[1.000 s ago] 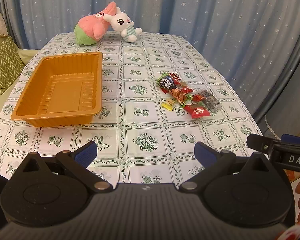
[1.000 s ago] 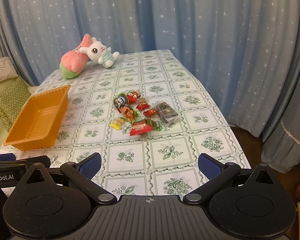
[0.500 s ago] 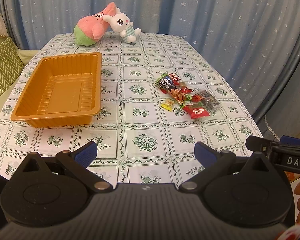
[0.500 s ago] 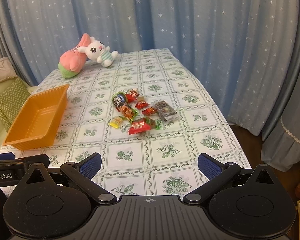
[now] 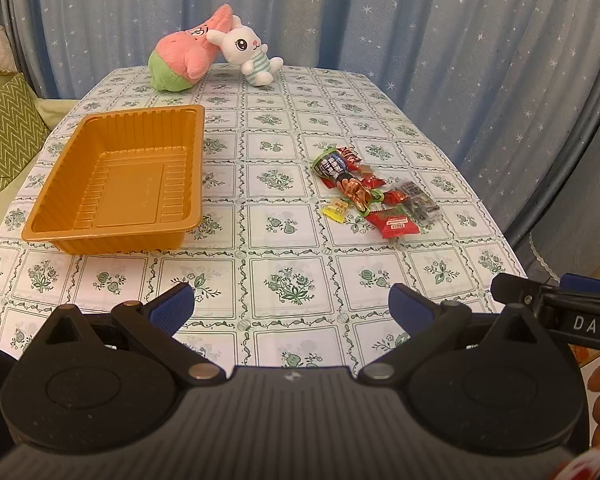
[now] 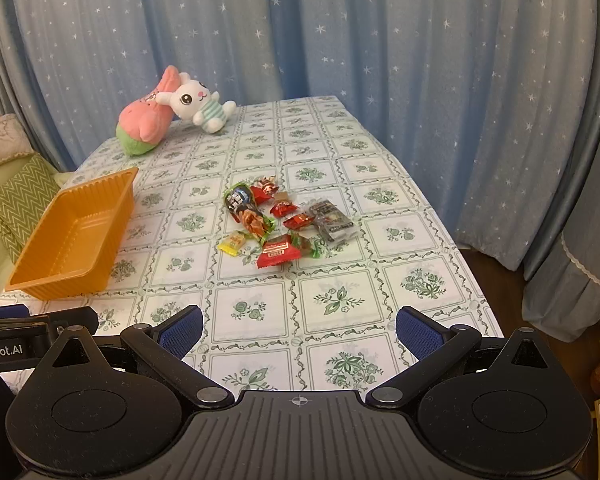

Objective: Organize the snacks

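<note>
A pile of small wrapped snacks (image 5: 374,196) lies on the tablecloth right of centre; it also shows in the right wrist view (image 6: 288,220). A red packet (image 6: 278,254) and a yellow candy (image 6: 232,242) lie at its near edge. An empty orange plastic tray (image 5: 120,176) stands on the left, also in the right wrist view (image 6: 76,236). My left gripper (image 5: 290,308) is open and empty above the table's near edge. My right gripper (image 6: 298,326) is open and empty, also near the front edge, well short of the snacks.
A pink plush (image 5: 188,56) and a white bunny plush (image 5: 248,52) lie at the table's far end. Blue starred curtains (image 6: 380,40) hang behind and to the right. A green zigzag cushion (image 5: 4,132) sits left of the table. The other gripper (image 5: 560,316) shows at the right.
Both grippers have drifted slightly; the view of the table has shifted a little. Nothing on the table has moved and both grippers stay open.
</note>
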